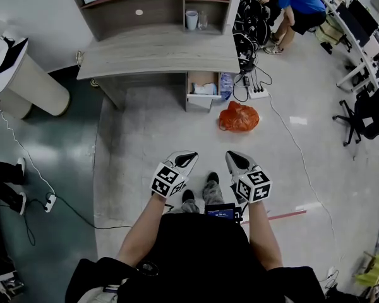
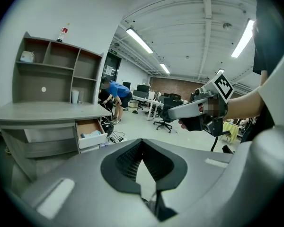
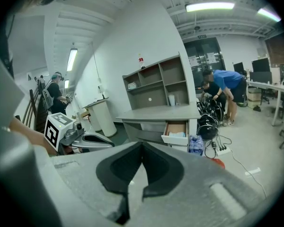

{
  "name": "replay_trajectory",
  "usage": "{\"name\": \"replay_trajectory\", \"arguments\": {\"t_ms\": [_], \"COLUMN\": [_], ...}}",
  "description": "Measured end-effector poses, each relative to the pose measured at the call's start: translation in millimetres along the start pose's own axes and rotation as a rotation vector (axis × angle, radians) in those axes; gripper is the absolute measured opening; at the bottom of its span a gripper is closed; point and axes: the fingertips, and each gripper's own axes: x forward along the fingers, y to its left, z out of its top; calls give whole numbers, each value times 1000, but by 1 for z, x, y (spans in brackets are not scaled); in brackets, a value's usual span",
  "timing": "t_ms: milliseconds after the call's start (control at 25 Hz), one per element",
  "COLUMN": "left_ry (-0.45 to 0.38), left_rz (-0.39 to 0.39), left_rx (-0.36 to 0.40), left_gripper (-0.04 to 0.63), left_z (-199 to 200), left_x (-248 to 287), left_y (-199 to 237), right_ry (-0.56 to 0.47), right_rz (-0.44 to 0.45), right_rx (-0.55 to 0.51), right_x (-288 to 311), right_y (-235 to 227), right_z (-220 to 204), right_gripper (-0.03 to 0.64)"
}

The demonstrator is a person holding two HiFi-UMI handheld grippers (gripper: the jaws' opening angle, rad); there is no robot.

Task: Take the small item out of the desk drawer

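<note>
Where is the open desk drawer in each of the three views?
Head view: drawer upper middle, under the right end of the desk.
Left gripper view: drawer left of centre, below mid-height.
Right gripper view: drawer right of centre, below mid-height.
Shared landmark: the grey desk above it.

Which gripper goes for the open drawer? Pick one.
Left, narrowly. Both are shut and empty, but the left gripper lines up closer with the drawer; the orange bag lies ahead of the right gripper.

Desk [image 1: 158, 52] well ahead of my left claw [image 1: 191, 156] and right claw [image 1: 231, 156]. Drawer [image 1: 201, 100] under its right end, small item [image 1: 204, 89] inside. Bag [image 1: 238, 117] on floor ahead of right claw, near drawer.
</note>
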Motion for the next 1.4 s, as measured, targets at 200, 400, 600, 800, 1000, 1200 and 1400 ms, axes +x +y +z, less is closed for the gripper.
{"name": "replay_trajectory", "arguments": {"t_ms": [200,400,600,800,1000,1200,1400], "left_ry": [8,19,26,28,28,42,45], "left_rz": [19,43,69,87,116,164,209], "left_rx": [-6,-3,-12,-15,-14,22,17], "left_gripper": [0,0,0,0,0,0,0], "left_z": [2,11,27,45,63,80,90], "left_x": [9,26,48,82,111,127,132], "left_y": [10,22,40,54,71,83,92], "right_ry": [2,-6,-2,-3,-5,-8,3], "right_rz": [20,45,70,89,119,162,200], "right_rx": [1,4,7,2,-6,-17,-26], "right_x": [11,26,45,60,79,95,108], "right_y": [-11,-30,-53,-91,-122,-143,-154], "right_z": [3,15,31,50,69,83,93], "right_gripper": [-3,-3,-3,-3,-2,-3,-3]}}
